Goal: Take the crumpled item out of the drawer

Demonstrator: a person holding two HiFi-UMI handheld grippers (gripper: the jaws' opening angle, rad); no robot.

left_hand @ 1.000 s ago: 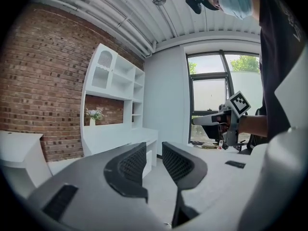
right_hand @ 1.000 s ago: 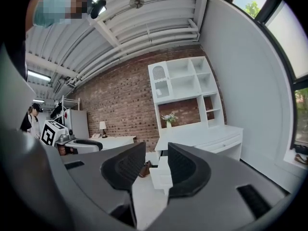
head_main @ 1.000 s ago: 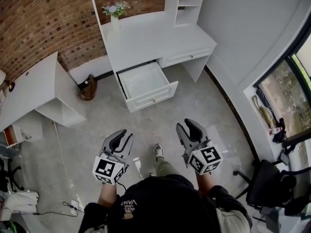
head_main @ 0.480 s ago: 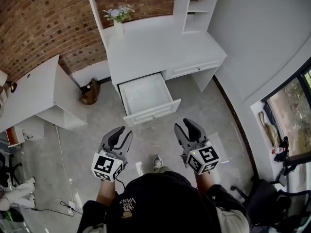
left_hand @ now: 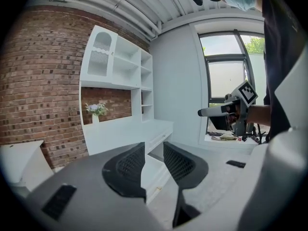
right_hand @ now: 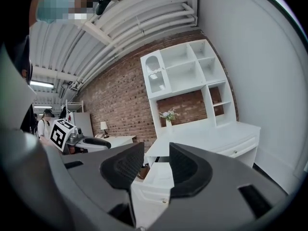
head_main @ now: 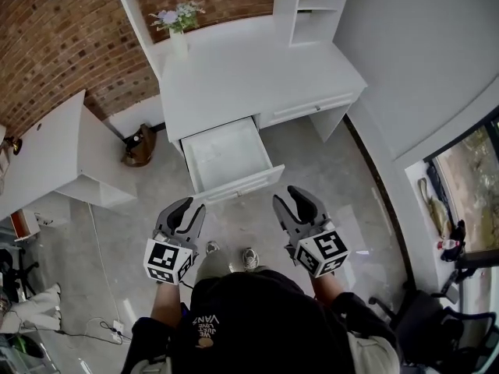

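Landmark: white desk [head_main: 257,68], set against the brick wall [head_main: 62,29].

- The drawer [head_main: 240,185] stands pulled out from the desk front, below the end that bears the vase of flowers [head_main: 178,26]. A second drawer [head_main: 312,106] beside it is closed.
- Crumpled item: cannot be made out in any view. The drawer's interior reads as plain white from the head view.
- Left gripper [head_main: 189,207]: over the floor [head_main: 117,216] in front of the desk, short of the drawer front and not touching it. Its jaws have just been opening and stand moderately apart, with nothing between them.
- Right gripper [head_main: 295,201]: level with the left one and aimed at the desk. Its jaws have just been opening and stand wide, with nothing between them.
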